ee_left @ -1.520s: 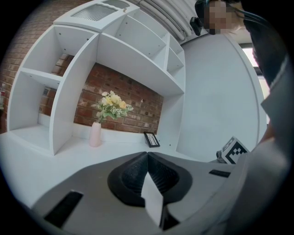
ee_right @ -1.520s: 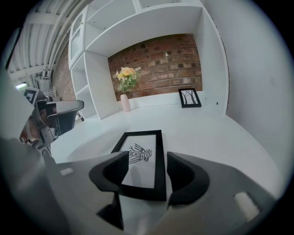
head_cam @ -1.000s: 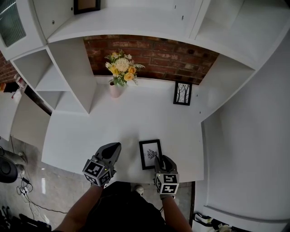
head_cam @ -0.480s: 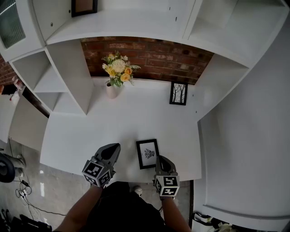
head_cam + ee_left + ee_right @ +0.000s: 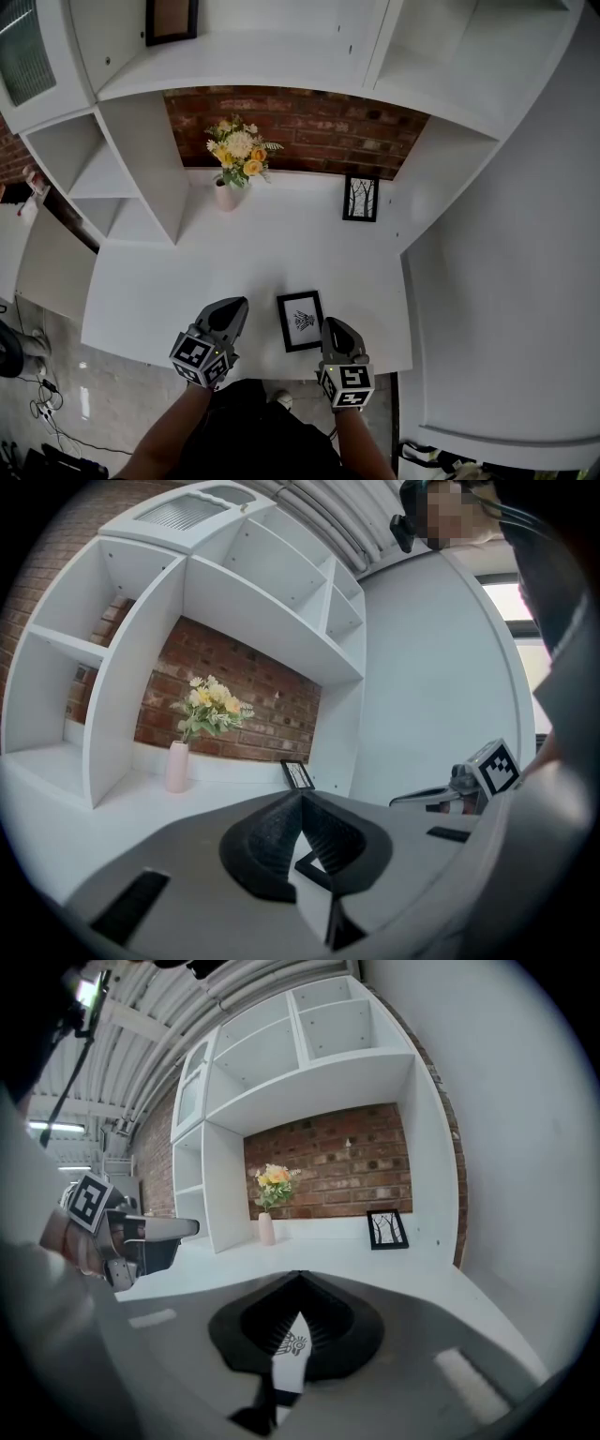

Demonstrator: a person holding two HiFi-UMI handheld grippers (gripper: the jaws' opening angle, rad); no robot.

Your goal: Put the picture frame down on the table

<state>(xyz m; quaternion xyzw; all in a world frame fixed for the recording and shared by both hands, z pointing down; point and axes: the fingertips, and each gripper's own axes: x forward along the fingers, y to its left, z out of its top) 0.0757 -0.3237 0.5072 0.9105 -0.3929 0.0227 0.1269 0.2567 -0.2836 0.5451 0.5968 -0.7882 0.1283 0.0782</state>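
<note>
Left claw (image 5: 238,304) and right claw (image 5: 331,324) both closed, side by side.

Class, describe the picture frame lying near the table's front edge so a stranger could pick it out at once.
Start at the white table below the brick wall. Near its front edge a black picture frame lies flat between the left gripper and the right gripper. Unlike the tree picture standing at the back, it shows one small dark emblem on white.

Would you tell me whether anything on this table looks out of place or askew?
Mildly: one picture frame lies flat near the front edge of the table, slightly turned, while the other frame stands upright at the back. Nothing spilled or damaged.
</note>
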